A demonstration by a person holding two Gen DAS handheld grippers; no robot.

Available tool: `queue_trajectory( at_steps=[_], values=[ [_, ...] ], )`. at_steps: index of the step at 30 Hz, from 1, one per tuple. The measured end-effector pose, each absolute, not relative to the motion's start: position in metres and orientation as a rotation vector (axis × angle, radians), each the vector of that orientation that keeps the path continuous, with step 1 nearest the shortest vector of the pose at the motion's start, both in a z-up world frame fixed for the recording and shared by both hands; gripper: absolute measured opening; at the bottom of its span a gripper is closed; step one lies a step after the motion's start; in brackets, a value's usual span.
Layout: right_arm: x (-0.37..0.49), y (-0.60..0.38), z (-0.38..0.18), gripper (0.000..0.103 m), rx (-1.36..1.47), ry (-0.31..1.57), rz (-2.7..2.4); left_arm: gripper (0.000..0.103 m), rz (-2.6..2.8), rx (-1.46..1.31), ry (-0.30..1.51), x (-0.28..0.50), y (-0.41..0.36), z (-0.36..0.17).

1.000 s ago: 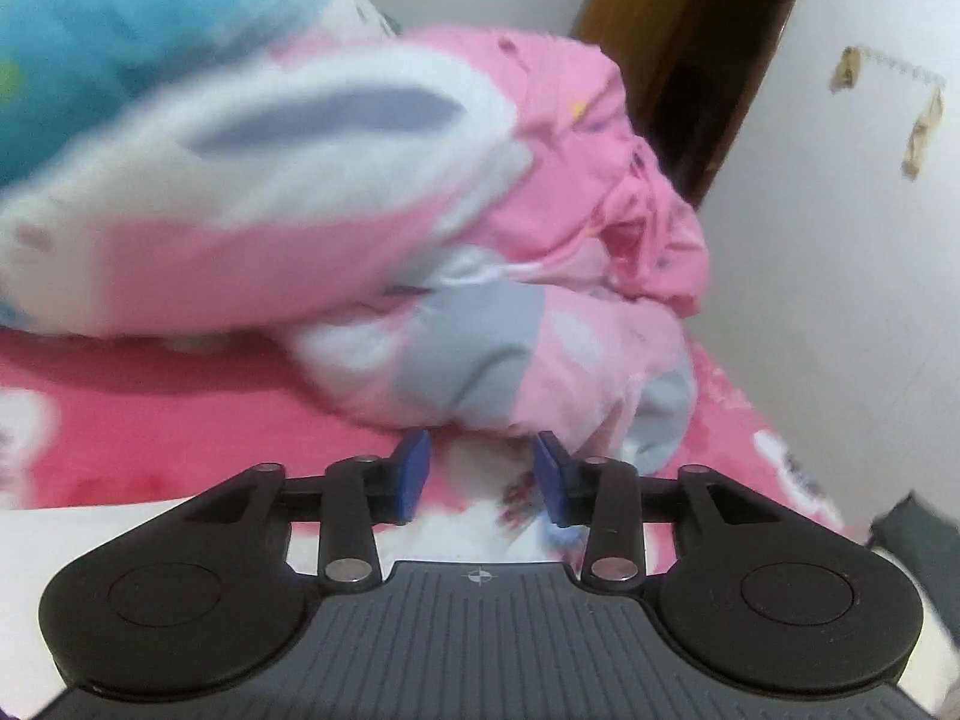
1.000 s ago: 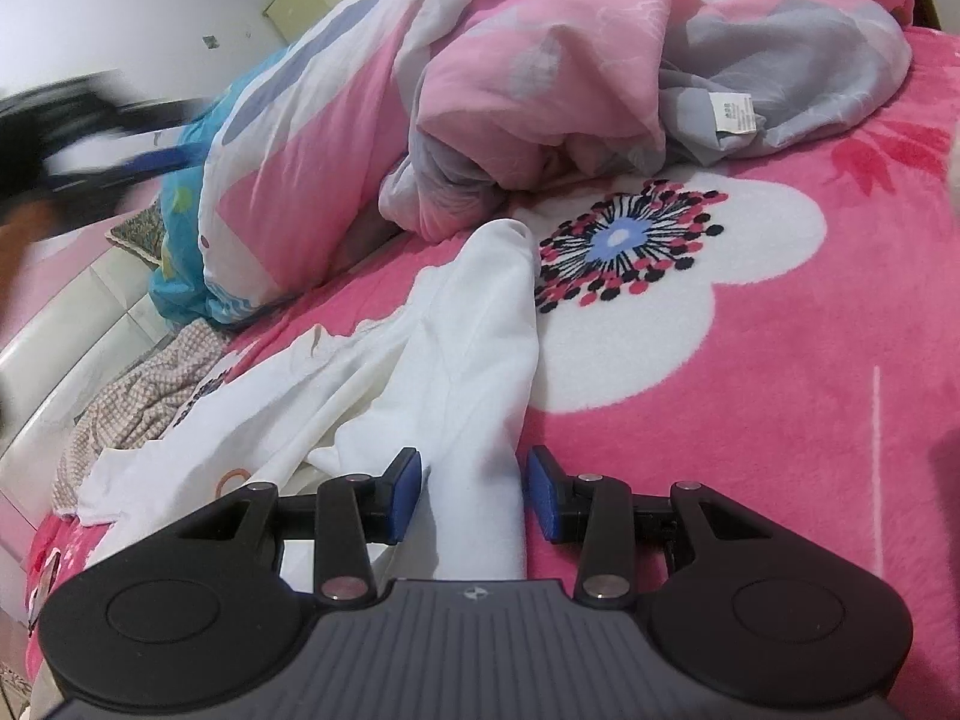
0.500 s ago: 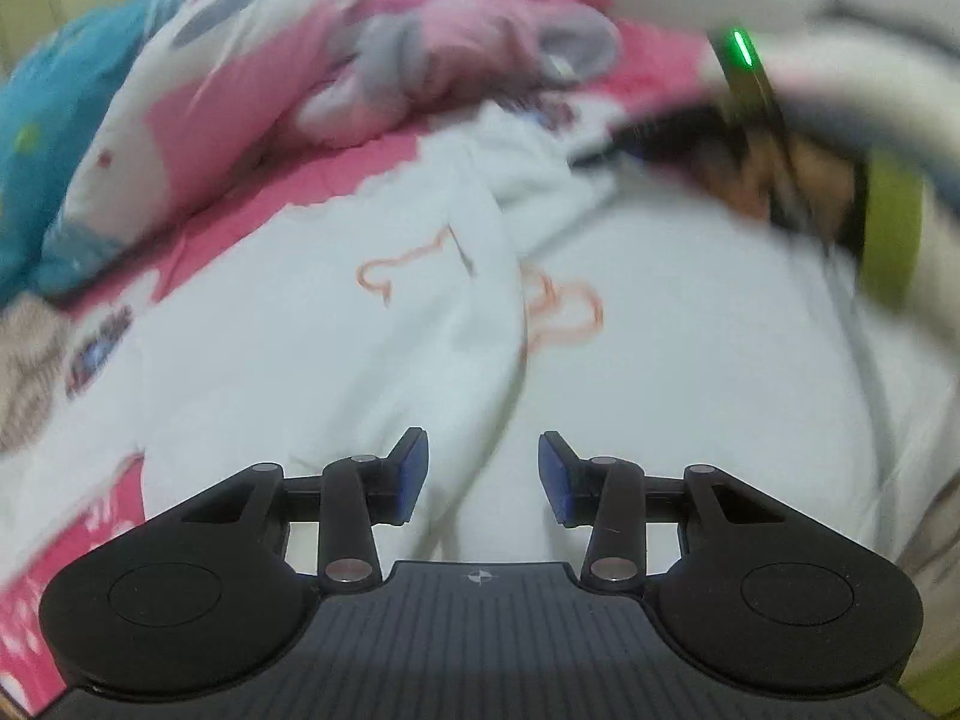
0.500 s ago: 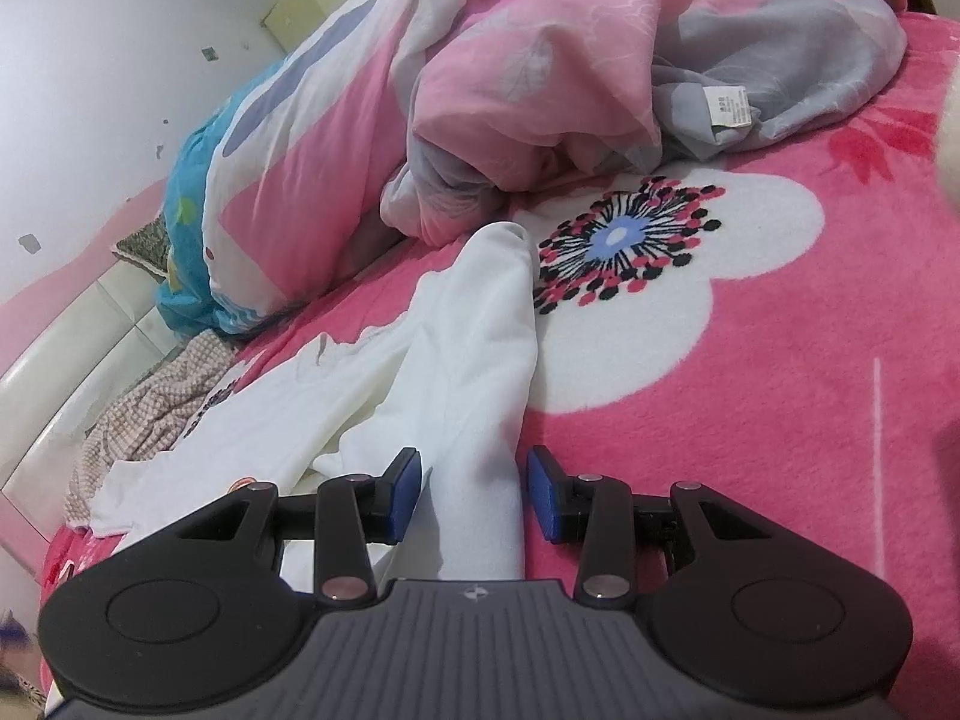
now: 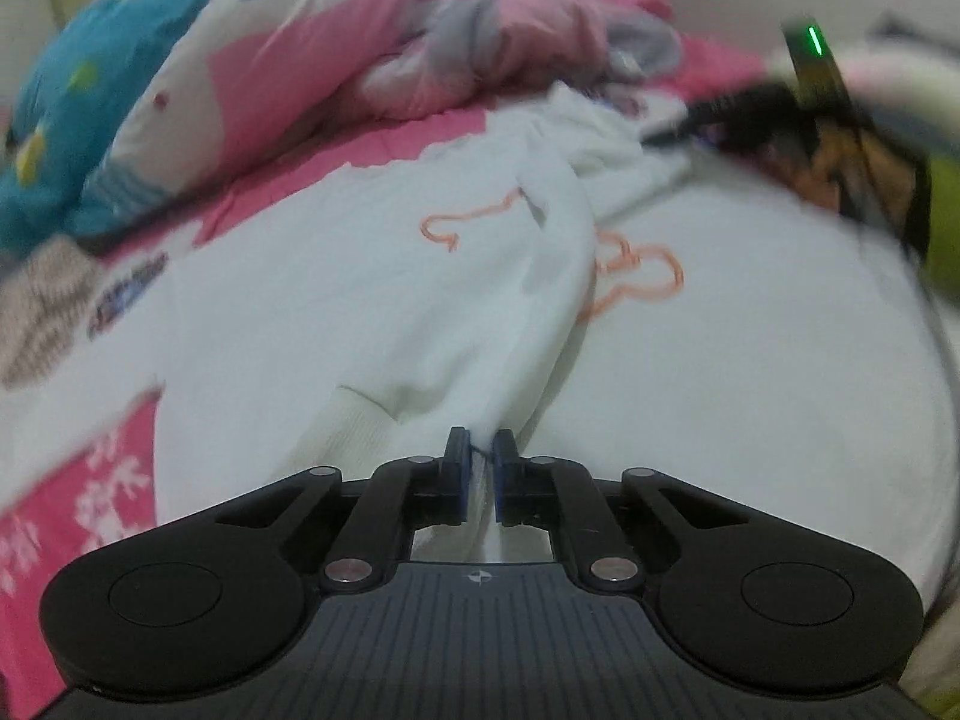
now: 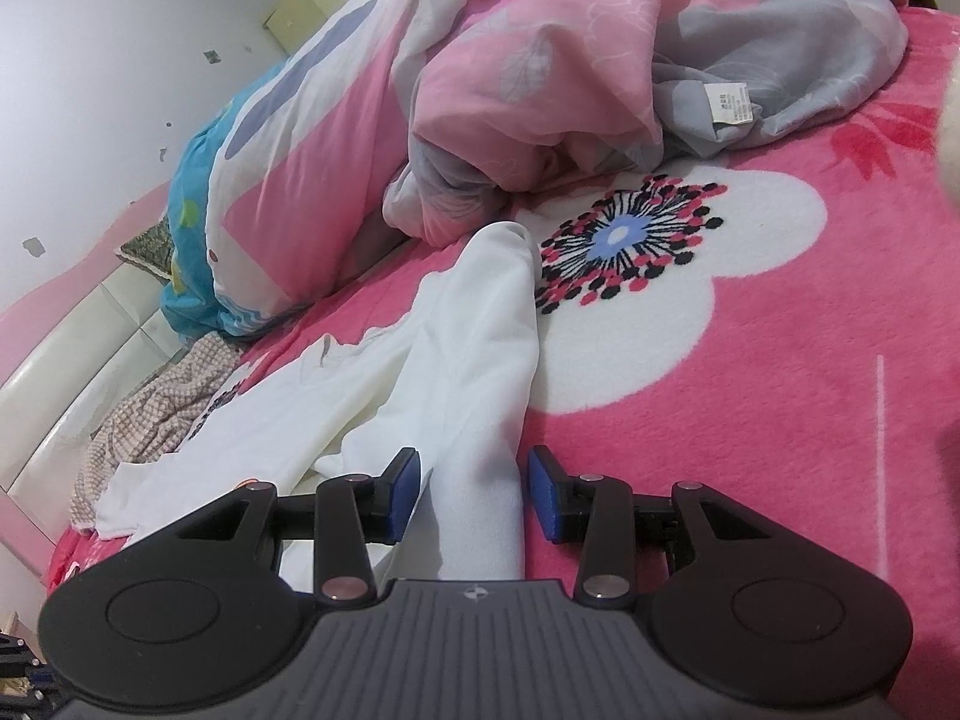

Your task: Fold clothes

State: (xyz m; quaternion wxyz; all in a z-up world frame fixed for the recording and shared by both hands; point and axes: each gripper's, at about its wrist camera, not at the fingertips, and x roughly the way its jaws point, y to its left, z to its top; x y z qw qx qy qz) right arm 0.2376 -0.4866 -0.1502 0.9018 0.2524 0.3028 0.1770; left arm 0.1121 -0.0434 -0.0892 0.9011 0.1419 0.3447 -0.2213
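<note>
A white sweatshirt (image 5: 360, 312) with an orange outline print lies spread on the pink flowered blanket (image 6: 780, 372). My left gripper (image 5: 480, 462) is low over its near part, shut on a raised fold of the white fabric, which runs up between the blue pads. One white sleeve (image 6: 486, 348) stretches away toward the quilt. My right gripper (image 6: 471, 492) stands open astride that sleeve, with gaps between the cloth and both pads. In the left wrist view the right gripper (image 5: 738, 114) shows blurred at the upper right, in a person's hand.
A crumpled pink and grey quilt (image 6: 600, 72) is heaped at the far side of the bed. A blue pillow (image 6: 192, 252) and a checked cloth (image 6: 156, 414) lie at the left by the white padded headboard (image 6: 60, 378).
My left gripper swung down from facing the quilt to the white sweatshirt, and its jaws went from open to shut on a fold. The right gripper kept still and open.
</note>
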Motion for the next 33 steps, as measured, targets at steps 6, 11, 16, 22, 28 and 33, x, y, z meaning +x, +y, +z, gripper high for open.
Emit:
queue_trajectory(
  at_steps=[6,11,16,22,28,33],
  values=[
    [0.237,-0.487,-0.151,0.042,0.528,0.625,0.368,0.005,-0.418,-0.221,0.77,0.172,0.034,-0.047],
    [0.237,-0.487,-0.151,0.042,0.529,0.625,0.369,0.005,-0.313,-0.47,0.845,0.232,0.096,-0.046],
    [0.238,-0.488,-0.151,0.042,0.533,0.625,0.37,0.004,-0.251,-0.535,0.913,0.269,0.122,-0.069],
    [0.238,-0.488,-0.151,0.042,0.536,0.625,0.372,0.011,-0.249,-0.537,0.978,0.282,0.134,-0.089],
    [0.238,-0.488,-0.151,0.042,0.541,0.627,0.372,0.03,-0.251,-0.578,0.871,0.254,0.151,-0.062],
    [0.225,-0.472,-0.128,0.044,0.413,0.596,0.265,0.036,-0.281,-0.572,0.835,0.221,0.158,-0.055]
  ],
)
